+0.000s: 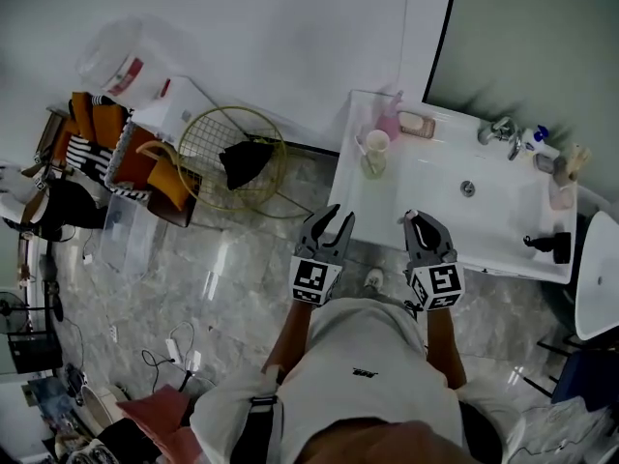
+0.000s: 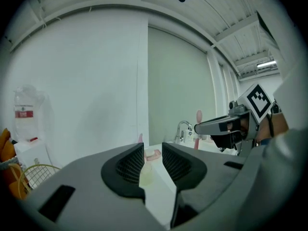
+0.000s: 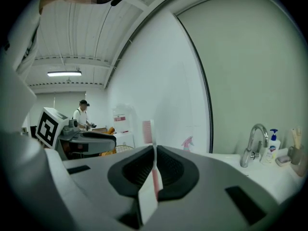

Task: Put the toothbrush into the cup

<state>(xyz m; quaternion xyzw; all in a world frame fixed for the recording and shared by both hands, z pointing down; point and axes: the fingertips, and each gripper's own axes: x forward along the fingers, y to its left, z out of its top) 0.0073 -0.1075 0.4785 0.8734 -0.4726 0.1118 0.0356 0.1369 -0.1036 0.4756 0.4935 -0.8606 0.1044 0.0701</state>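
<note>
Right fingers (image 3: 137,170) clamped on upright pink-and-white toothbrush (image 3: 147,132), head up; left fingers (image 2: 130,165) apart

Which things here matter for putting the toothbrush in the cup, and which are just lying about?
For the job:
pink-and-white plastic toothbrush, clamped in the right gripper
pale translucent plastic cup on the white sink

Just lying about:
pink spray bottle
pink soap dish
chrome tap
white pump bottle
gold wire basket

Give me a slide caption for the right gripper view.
Right gripper shut on an upright pink toothbrush, with the faucet ahead at right.
</note>
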